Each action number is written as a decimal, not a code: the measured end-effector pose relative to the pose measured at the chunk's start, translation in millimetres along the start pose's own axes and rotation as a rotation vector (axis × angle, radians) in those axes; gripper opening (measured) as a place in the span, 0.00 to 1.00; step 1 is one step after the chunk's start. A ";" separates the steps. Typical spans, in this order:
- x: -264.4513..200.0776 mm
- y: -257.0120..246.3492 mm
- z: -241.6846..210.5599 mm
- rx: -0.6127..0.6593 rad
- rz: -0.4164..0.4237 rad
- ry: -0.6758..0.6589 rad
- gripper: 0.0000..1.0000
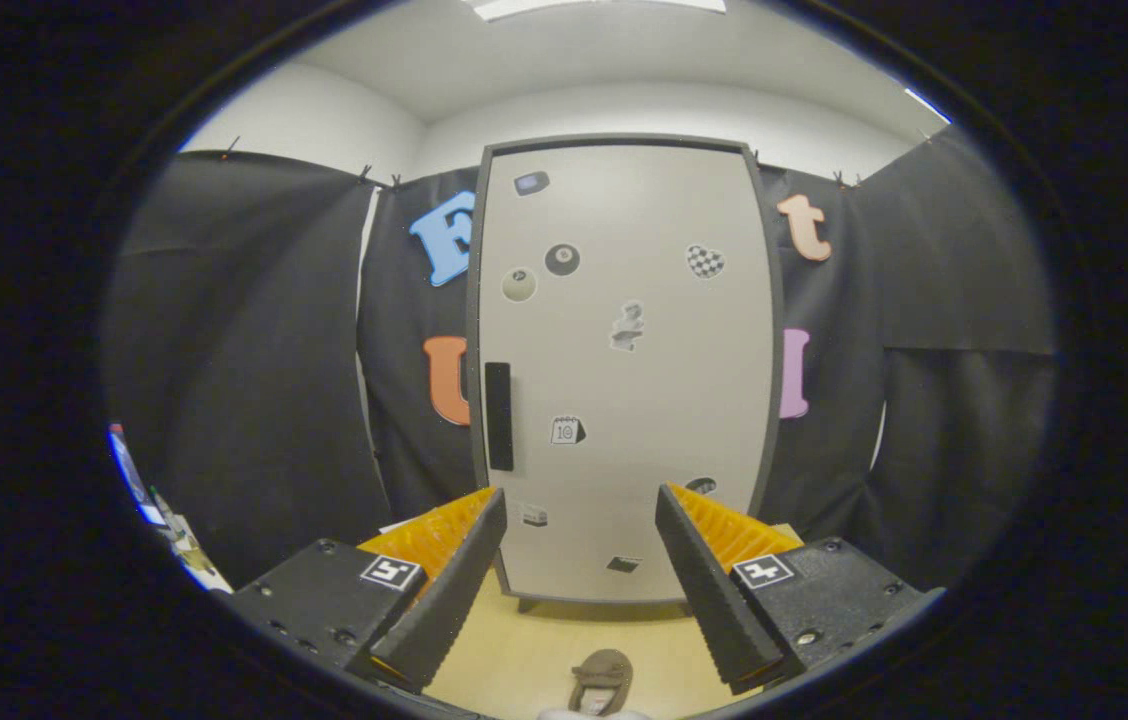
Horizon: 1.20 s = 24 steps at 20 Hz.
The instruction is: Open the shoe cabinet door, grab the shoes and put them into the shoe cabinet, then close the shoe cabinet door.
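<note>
While the gripper (pixel 579 545) holds its jaws wide apart and empty, the pale, sticker-dotted shoe cabinet (pixel 624 370) stands shut at frame centre, a brown shoe (pixel 602 680) at bottom centre.

My gripper (pixel 581 520) has two long fingers (pixel 444 590) shaped like wedges, with finely ribbed inner faces; they stand spread wide with nothing between them. Behind each finger sits a block of orange ridged plastic (pixel 724 530), its ribs running crosswise. Each finger is mounted on a black boxy carriage (pixel 829 585) with rounded corners, fastened by several small round screws. On top of each carriage, close to the finger, is a small white square marker (pixel 762 571) printed with a black blocky pattern.
</note>
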State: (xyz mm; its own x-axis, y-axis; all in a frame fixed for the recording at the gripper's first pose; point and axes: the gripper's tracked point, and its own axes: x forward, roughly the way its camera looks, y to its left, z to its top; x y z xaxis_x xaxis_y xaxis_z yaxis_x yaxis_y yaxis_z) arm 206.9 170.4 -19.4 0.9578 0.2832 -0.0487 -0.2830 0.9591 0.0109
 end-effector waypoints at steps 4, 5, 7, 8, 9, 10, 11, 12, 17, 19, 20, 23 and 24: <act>67.0 27.3 -4.7 0.026 0.068 0.033 0.98; 83.4 31.7 -3.5 0.028 0.071 0.032 0.98; 114.3 41.8 -4.7 0.052 0.078 0.049 0.98; 127.7 48.7 -5.8 0.071 0.088 0.058 0.98; 141.9 52.1 -6.2 0.078 0.088 0.069 0.99; 154.6 55.0 -6.9 0.075 0.084 0.076 0.99; 167.1 56.9 -5.4 0.068 0.080 0.074 0.99; 178.1 58.6 -4.8 0.057 0.074 0.072 0.98; 202.5 64.3 1.7 0.041 0.056 0.063 0.89; 204.5 68.6 4.1 0.043 0.053 0.054 0.83; 204.2 68.1 5.6 0.039 0.044 0.052 0.80; 207.2 75.3 2.1 0.060 0.067 0.053 0.60; 206.9 74.2 2.2 0.059 0.065 0.050 0.55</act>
State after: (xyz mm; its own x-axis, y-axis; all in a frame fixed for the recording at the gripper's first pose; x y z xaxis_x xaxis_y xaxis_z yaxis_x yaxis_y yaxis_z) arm 384.1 300.2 -26.6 0.9333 0.3461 -0.0960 -0.3399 0.9375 0.0749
